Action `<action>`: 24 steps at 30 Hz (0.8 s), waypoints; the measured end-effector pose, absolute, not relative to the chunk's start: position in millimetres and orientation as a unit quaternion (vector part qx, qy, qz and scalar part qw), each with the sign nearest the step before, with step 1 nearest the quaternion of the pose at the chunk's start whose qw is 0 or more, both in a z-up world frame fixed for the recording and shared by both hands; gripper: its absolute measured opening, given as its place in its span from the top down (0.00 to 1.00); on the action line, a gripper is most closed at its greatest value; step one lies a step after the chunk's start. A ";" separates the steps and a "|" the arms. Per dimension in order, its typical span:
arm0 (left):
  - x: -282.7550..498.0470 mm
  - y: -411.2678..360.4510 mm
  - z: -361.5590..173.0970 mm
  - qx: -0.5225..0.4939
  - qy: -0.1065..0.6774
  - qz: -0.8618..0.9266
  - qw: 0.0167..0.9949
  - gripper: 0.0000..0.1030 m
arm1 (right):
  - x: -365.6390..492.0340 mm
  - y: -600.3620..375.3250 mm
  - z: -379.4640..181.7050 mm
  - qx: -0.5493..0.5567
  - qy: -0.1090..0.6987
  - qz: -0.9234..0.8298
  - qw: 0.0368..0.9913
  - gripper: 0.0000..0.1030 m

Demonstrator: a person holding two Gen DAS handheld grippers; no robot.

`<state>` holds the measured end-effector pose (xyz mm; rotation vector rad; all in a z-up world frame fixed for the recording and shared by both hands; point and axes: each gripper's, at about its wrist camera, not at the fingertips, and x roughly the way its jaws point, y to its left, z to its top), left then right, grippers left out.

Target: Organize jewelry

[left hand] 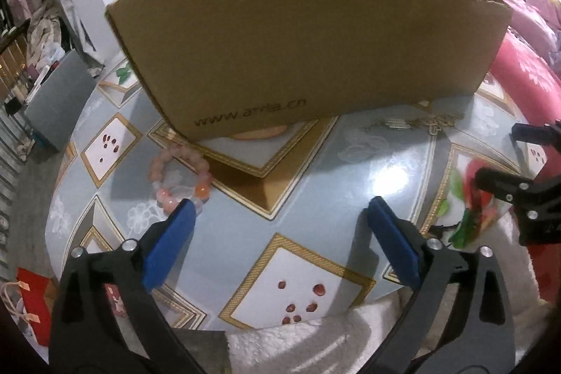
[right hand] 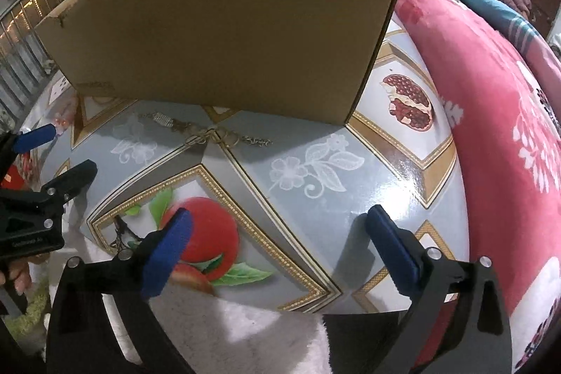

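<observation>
Both tongs gape over glossy tablecloth [right hand: 315, 198], beaded bracelet [left hand: 180, 176], chain [right hand: 207, 132].

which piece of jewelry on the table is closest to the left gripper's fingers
The pink beaded bracelet, lying beside the left gripper's left blue finger pad. The thin gold chain lies farther off, by the cardboard box.

Brown cardboard box [left hand: 298, 48] at twelve o'clock; pink-orange bead bracelet [left hand: 180, 177] at nine; gold chain [right hand: 207, 132]; grey-blue counter [right hand: 298, 216] with gold-edged diamonds, pomegranates; blue-padded black tools.
</observation>
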<state>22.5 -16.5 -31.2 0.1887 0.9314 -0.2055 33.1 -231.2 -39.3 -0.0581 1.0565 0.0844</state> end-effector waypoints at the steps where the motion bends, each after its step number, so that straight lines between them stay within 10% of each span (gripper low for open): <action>1: 22.7 -13.8 -32.3 0.082 0.448 -0.101 0.885 0.07 | 32.4 -232.6 -39.7 -0.025 0.505 0.042 0.862 0.06; 18: 28.7 -1.1 -36.8 0.058 0.450 -0.111 0.884 0.07 | 32.8 -253.0 -8.1 0.061 0.461 0.124 0.877 0.07; 24: 22.1 -5.2 -35.8 0.059 0.445 -0.110 0.887 0.07 | 47.5 -235.1 2.6 0.122 0.445 0.227 0.858 0.40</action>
